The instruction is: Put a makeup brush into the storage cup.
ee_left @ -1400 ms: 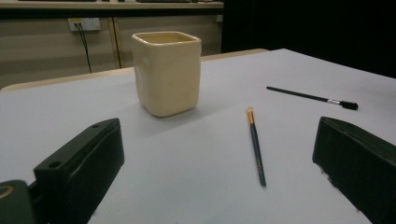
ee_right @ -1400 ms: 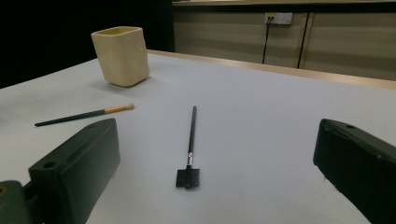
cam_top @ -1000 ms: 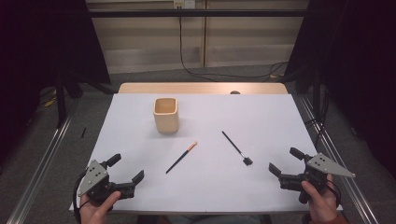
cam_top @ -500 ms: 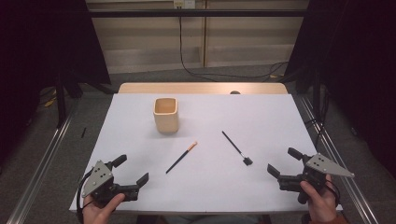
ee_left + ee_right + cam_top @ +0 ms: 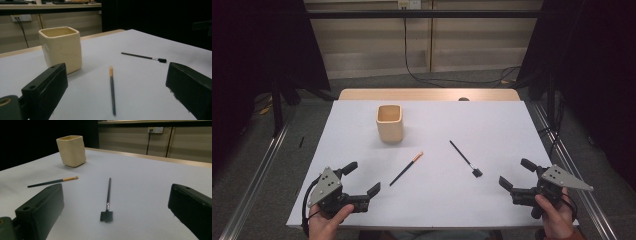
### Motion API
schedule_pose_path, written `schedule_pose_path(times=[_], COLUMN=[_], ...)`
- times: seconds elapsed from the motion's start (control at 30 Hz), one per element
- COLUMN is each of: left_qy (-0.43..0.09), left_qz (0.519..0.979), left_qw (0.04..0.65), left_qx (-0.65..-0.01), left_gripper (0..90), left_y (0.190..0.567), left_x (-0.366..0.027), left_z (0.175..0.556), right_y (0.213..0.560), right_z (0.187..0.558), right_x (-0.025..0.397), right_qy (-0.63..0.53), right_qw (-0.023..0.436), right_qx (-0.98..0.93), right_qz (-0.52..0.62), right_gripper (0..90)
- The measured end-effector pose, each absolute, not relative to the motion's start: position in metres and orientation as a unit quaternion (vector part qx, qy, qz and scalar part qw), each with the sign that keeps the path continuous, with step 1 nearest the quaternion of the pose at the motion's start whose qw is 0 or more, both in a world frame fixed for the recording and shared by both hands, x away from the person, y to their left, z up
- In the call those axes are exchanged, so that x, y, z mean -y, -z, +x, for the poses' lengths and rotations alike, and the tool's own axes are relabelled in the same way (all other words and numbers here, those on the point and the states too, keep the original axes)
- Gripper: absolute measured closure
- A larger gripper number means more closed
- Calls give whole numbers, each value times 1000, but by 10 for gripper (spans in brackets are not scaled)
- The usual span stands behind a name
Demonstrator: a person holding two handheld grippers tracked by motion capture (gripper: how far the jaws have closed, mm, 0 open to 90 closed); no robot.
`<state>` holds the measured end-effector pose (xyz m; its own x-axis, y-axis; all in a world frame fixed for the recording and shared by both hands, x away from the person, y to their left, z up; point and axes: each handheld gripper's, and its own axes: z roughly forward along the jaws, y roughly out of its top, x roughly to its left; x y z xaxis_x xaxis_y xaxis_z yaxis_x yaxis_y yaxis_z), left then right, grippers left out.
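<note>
High view: left tool (image 5: 362, 178) and right tool (image 5: 517, 174) sit at the near bench (image 5: 512, 125) corners, both w/ jaws spread, empty; cup (image 5: 389, 122) stands far-left, orange-tip brush (image 5: 406, 169) and flat brush (image 5: 466, 159) lie apart mid-bench. Left gripper view: orange-tip brush (image 5: 112, 92) lies between the jaws, just ahead, untouched; cup (image 5: 61, 48) behind-left. Right gripper view: flat brush (image 5: 108, 198) lies between the jaws, head nearest, also untouched.

Left tongs (image 5: 362, 178) and right tongs (image 5: 515, 173) gape wide, hand-held low.
</note>
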<state>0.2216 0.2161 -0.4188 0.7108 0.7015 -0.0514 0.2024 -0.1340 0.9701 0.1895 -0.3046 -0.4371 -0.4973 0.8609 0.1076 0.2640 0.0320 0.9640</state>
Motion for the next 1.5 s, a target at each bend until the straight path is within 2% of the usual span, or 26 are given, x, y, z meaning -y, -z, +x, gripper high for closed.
schedule_pose_path(times=[1.0, 1.2, 1.3, 1.5], left_qy=[-194, -184, -189, -181], left_qz=[746, 754, 745, 757], left_qw=[579, 575, 585, 573], left_qx=[-265, -257, -259, -257], left_gripper=[29, 35, 31, 30], left_y=[393, 378, 369, 374], left_x=[-171, -166, -164, -154], left_z=[263, 272, 281, 299], right_y=[438, 437, 438, 438], right_z=[188, 187, 187, 187], right_x=[306, 306, 306, 306], right_qy=[-566, -567, -566, -564], right_qw=[261, 261, 261, 260], right_qx=[-659, -660, -661, -661], right_qz=[421, 417, 417, 421], right_gripper=[0, 0, 0, 0])
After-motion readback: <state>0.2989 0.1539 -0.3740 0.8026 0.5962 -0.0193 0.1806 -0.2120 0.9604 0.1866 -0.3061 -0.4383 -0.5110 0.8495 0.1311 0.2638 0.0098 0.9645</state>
